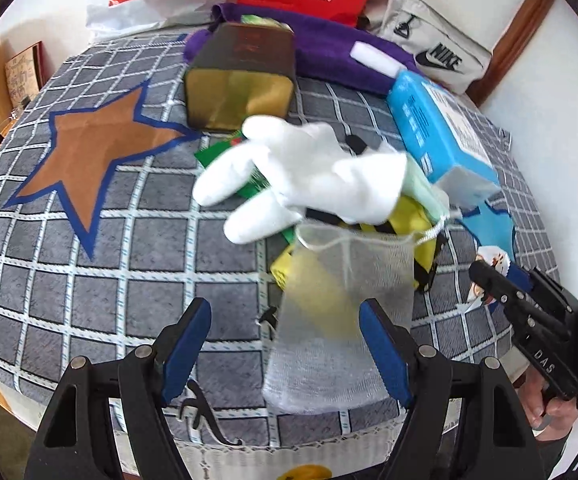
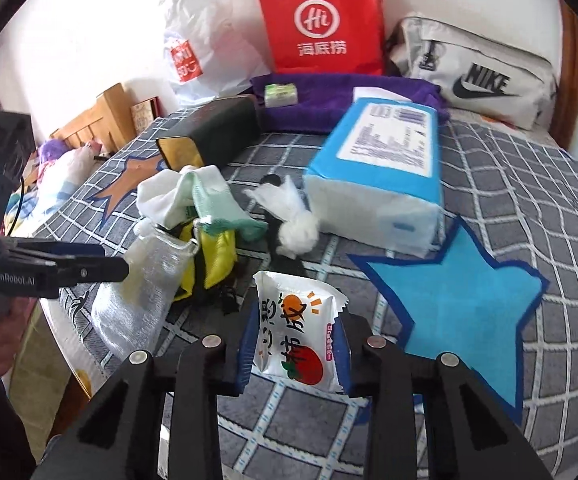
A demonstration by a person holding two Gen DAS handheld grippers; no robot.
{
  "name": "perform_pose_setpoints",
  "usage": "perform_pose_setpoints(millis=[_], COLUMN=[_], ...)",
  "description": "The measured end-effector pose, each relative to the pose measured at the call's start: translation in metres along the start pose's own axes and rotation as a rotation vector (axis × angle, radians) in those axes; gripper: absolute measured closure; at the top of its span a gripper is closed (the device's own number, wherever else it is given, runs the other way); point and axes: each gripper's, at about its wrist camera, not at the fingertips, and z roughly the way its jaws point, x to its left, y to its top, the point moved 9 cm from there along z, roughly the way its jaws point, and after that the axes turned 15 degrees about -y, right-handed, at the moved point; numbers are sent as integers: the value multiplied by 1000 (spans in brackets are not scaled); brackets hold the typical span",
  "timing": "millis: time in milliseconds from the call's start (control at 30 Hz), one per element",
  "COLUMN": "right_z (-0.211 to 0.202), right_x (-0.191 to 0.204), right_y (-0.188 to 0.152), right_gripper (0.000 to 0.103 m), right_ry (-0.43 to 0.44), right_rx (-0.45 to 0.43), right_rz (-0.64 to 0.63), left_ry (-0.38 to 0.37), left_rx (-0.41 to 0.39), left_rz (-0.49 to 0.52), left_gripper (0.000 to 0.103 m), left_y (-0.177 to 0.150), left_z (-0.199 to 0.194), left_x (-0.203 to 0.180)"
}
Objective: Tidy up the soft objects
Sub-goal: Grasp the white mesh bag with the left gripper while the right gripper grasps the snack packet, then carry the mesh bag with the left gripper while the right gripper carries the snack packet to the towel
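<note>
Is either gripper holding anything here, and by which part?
The right gripper is shut on the snack packet, pads on its two side edges near the lower end. The left gripper is open around the mesh pouch, not gripping it.

Snack packet (image 2: 297, 336) upright, mesh pouch (image 1: 341, 320) flat

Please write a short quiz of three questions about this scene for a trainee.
1. True or false: the right hand-held gripper is shut on the snack packet.
2. What colour is the star beside that packet?
3. What lies between the open fingers of the left hand-held gripper: A) white glove, B) mesh pouch, C) tissue pack?

Key: 1 true; 2 light blue; 3 B.
</note>
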Motion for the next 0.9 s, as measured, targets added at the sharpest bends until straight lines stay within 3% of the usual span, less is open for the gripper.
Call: perform_pose_setpoints(millis=[133,267,333,400,433,467,500,600,900], right_z=[1,2,4,6,8,9,10,12,4], right_x=[-15,-24,-24,-24,-24,-24,-24,-23,-24], right_y=[-10,-14,-15,-15,-15,-14,-15,-16,-17], right_gripper=[70,70,70,70,70,71,73,76,96], right_ry=[-12,-23,-29,-47,-56,-63,-65,-63,-44], right_rx=[25,29,33,32,35,38,43,59,71], right_rz=[53,77,73,67,66,68,70,77,107], left_ry=[5,32,30,16,10,-9,-19,-23,1], left_rx=[37,14,0,-10,-11,-3,7,4,-68], left_rz=[33,69,72,75,76,73,64,60,45], left_gripper=[25,24,32,56,64,80,87,93,96], left_y=[-11,-17,-18,-18,-19,-20,-22,-25,-12], left_z=[13,15,13,9,6,5,4,-4,-31], left_x=[-10,-14,-14,-15,-15,-16,-16,-14,-5])
